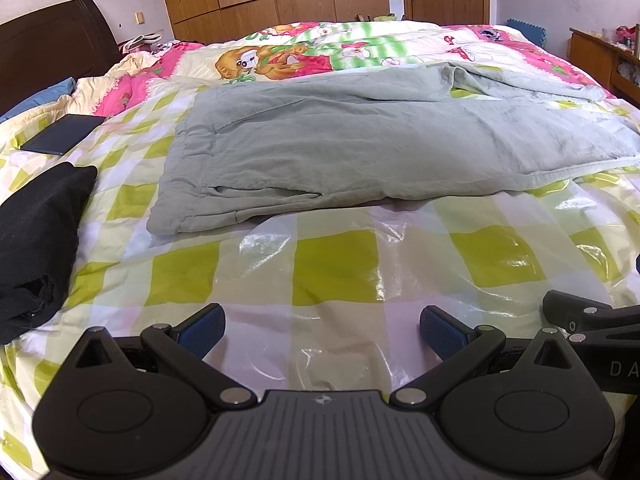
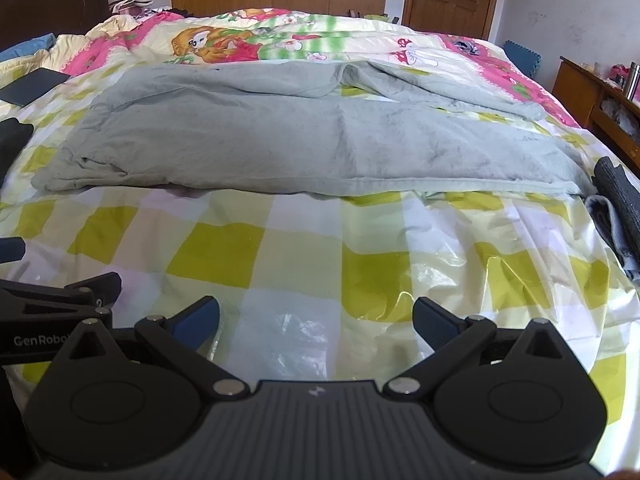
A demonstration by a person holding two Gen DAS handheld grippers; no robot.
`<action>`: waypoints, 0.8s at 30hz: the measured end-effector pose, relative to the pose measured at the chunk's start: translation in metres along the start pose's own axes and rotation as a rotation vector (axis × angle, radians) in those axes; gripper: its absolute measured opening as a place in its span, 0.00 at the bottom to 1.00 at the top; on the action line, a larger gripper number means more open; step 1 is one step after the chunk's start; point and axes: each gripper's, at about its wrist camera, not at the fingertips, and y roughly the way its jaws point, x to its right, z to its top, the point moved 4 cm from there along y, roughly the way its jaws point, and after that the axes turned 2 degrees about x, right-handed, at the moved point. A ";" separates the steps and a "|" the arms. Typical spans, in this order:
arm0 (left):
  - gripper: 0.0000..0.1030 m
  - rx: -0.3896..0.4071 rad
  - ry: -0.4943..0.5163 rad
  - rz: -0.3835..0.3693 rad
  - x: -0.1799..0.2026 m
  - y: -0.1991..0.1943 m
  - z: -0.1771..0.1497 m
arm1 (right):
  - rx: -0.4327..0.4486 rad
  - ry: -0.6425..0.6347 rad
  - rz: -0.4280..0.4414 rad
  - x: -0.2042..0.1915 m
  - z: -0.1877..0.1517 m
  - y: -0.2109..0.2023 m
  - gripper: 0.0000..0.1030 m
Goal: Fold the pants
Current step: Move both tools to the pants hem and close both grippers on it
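Grey-green pants [image 1: 360, 148] lie flat across the bed, waistband to the left, legs running right; they also show in the right wrist view [image 2: 280, 140]. The two legs part toward the right, the far one lying crumpled. My left gripper [image 1: 322, 330] is open and empty, above the checked plastic sheet in front of the pants. My right gripper [image 2: 316, 320] is open and empty too, beside the left one and short of the pants' near edge. Each gripper's side shows in the other's view.
A yellow-checked plastic sheet [image 1: 340, 264] covers the bed. A black garment [image 1: 36, 232] lies at the left, a dark flat case [image 1: 64, 134] behind it. Folded dark and denim clothes [image 2: 618, 208] sit at the right edge. A cartoon quilt [image 1: 320, 52] lies behind.
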 end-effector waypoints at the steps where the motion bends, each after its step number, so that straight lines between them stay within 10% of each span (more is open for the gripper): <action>1: 1.00 0.001 -0.001 0.000 -0.001 0.001 0.000 | 0.000 -0.003 0.001 -0.001 0.001 0.001 0.99; 17: 1.00 0.060 0.112 0.108 -0.080 0.033 0.040 | 0.071 -0.268 0.156 -0.065 0.064 0.039 0.98; 24: 0.95 0.053 0.226 0.033 -0.099 0.066 0.048 | 0.054 -0.445 0.284 -0.109 0.095 0.082 0.88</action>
